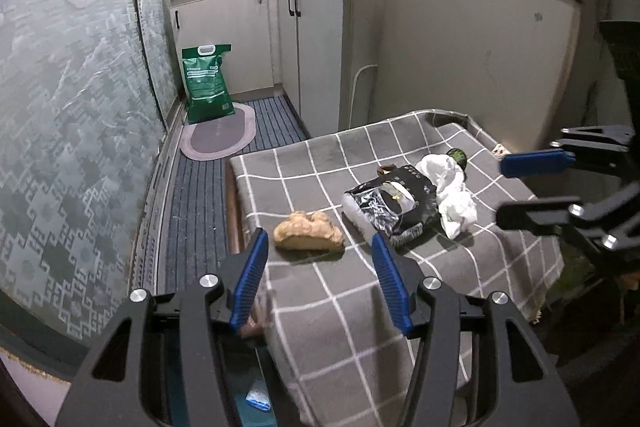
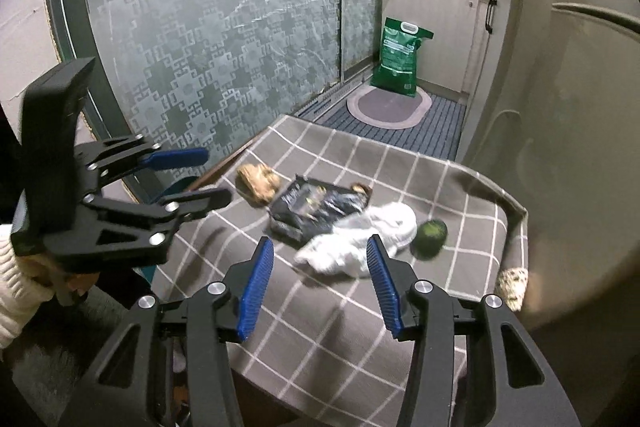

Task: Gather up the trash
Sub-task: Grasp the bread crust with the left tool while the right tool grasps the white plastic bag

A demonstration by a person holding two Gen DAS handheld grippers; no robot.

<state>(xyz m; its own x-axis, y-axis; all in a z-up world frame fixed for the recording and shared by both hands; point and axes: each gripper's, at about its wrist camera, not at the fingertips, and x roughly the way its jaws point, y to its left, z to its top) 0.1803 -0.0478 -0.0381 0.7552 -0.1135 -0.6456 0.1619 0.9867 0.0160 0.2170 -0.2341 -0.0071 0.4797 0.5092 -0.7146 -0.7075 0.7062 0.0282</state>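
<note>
Two hand-held grippers are up over the table (image 1: 360,307), which is draped in a grey checked cloth, and neither one has anything in it. My left hand-held gripper (image 1: 320,247) has its blue pads spread well apart, empty, hanging above the near edge of the table; the brown crumpled paper lump (image 1: 308,231) lies on the cloth just beyond its tips, not touched. My right hand-held gripper (image 2: 320,259) is also parted, a little less widely, with nothing pinched; its tips hover over the white crumpled tissue (image 2: 360,243) and I cannot tell whether one pad brushes it.

I'll place the trash relative to the black snack bag (image 2: 316,207), which lies flat and wrinkled near the middle of the table with a printed pattern on it. The brown paper lump sits just beside its left end in the right wrist view (image 2: 258,181). The white tissue touches the bag's right side and overlaps its edge, loosely bunched. A small brown scrap (image 2: 362,189) peeks out at the bag's far corner. A dark green round fruit (image 2: 430,233) rests just past the tissue, on the side away from the bag. A speckled crumpled scrap (image 2: 512,281) hangs at the table's right edge, well apart from the bag.

In the right wrist view, a cream knitted sleeve (image 2: 16,287) shows behind the left hand-held gripper.
</note>
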